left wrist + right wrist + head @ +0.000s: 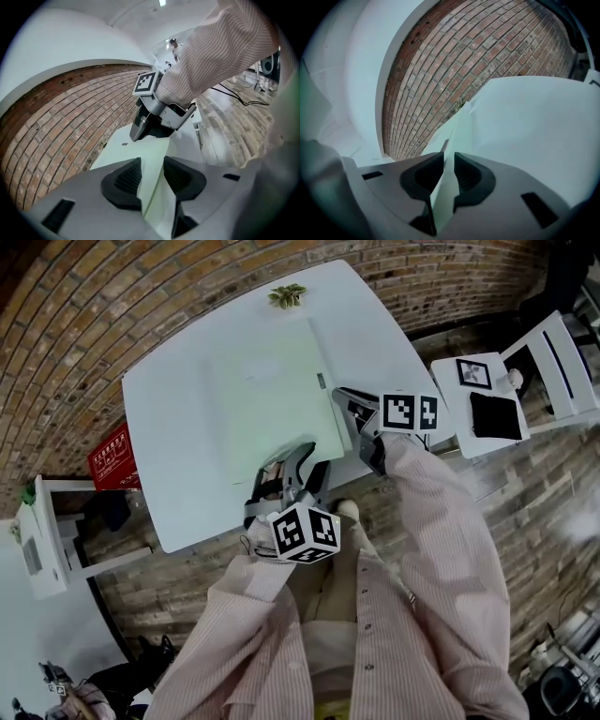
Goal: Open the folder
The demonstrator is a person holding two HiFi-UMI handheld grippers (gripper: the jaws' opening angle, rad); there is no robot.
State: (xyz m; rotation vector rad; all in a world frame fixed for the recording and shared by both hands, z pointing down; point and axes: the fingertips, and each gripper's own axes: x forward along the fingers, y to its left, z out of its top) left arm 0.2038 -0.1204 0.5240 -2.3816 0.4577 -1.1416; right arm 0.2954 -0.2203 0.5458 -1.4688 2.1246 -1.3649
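The pale green folder (267,395) lay on the white table (164,427), toward the corner nearest the person, its cover down over most of its length and so, to my eye, not yet opened. That position probably served the work: both free edges sat within easy reach of both arms. The right claw (349,404) had come in from the side at the folder's right-hand edge, and its own view showed the pads drawn to a narrow slit with one thin green sheet pinched between them. The sheet rose a little off the table there, which suggests the cover alone was taken, not the whole stack. The left claw (302,463) sat at the near edge, angled down. Its pads stood partly apart with the folder's edge passing between them — bracketing the sheet, with no pinch I could see. I judged the pairing deliberate: one claw to lift the cover, the other placed either to share the lift or to steady the lower leaf so the folder would not slide across the smooth table. A small plant (287,296) stood at the far edge, well apart from the folder and clear of the cover's likely swing — beyond the table lay only brick floor (112,315).
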